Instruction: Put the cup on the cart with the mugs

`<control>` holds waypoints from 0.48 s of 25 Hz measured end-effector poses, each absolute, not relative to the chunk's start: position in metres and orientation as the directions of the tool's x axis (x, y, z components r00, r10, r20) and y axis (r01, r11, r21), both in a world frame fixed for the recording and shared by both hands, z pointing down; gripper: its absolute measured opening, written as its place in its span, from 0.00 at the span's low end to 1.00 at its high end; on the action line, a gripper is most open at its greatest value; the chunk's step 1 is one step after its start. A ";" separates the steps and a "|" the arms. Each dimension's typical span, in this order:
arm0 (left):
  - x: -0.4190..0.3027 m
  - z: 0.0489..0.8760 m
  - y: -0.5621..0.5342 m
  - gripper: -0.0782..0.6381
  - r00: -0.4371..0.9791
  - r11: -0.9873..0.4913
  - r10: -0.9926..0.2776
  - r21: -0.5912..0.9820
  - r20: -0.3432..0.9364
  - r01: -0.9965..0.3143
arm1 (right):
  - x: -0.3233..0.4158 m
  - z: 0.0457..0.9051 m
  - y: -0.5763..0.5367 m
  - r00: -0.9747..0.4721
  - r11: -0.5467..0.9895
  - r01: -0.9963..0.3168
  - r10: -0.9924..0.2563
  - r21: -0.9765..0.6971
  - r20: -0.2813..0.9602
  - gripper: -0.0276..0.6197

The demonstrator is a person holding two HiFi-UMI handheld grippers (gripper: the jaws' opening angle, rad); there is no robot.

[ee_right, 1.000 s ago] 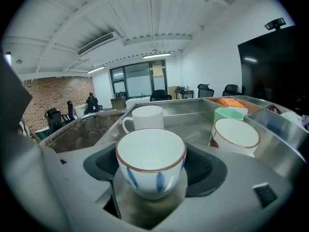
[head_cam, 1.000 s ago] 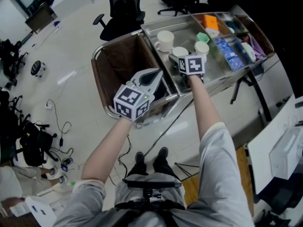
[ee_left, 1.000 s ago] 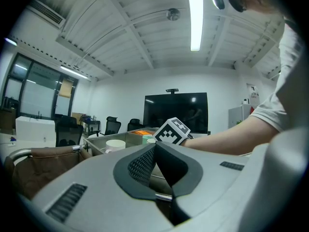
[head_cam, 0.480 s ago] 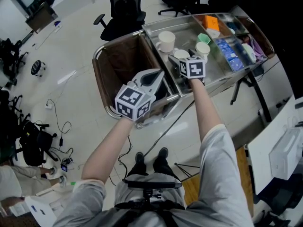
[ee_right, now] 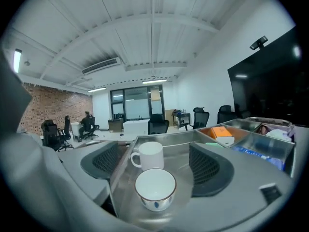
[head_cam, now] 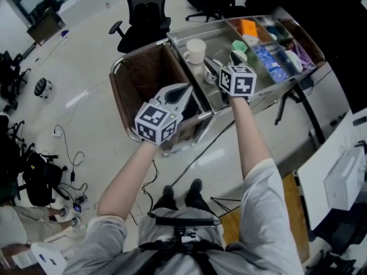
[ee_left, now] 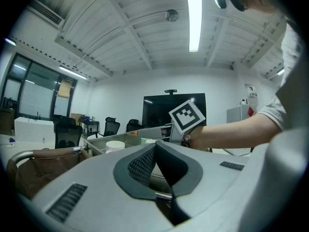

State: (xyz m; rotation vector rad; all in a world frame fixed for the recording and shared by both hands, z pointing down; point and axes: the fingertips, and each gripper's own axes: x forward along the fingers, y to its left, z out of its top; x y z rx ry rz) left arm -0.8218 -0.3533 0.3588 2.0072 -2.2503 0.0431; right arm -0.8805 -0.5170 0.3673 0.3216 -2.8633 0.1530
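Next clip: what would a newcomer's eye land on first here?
The steel cart fills the upper middle of the head view, and a small cup stands free on its tray in front of a white mug. The right gripper frames that cup, its jaws having just been opening, now wide apart with the pads clear of it. Left of it, the left gripper hangs shut by the brown bin.

The cup [ee_right: 155,189] is white, brown-rimmed, with a small blue motif on its side. The mug [ee_right: 147,155] at its twelve o'clock is plain white, the cart [ee_right: 167,137] bare silver steel, the right tongs [ee_right: 155,164] grey with black mesh pads [ee_right: 205,166].
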 end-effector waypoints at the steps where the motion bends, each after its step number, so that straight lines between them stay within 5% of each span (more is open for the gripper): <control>1: -0.820 0.357 -0.351 0.10 -0.106 0.113 -0.988 0.060 0.110 -0.992 | -0.874 0.357 -0.513 -0.948 0.970 -0.229 -0.203 -0.083 0.244 0.74; 3: -0.815 0.353 -0.345 0.10 -0.096 0.102 -0.990 0.057 0.104 -0.993 | -0.858 0.341 -0.502 -0.956 0.970 -0.227 -0.204 -0.090 0.212 0.74; 12: -0.797 0.351 -0.300 0.10 -0.022 0.028 -0.996 0.067 0.085 -0.997 | -0.777 0.319 -0.422 -0.963 0.969 -0.231 -0.216 -0.084 0.160 0.31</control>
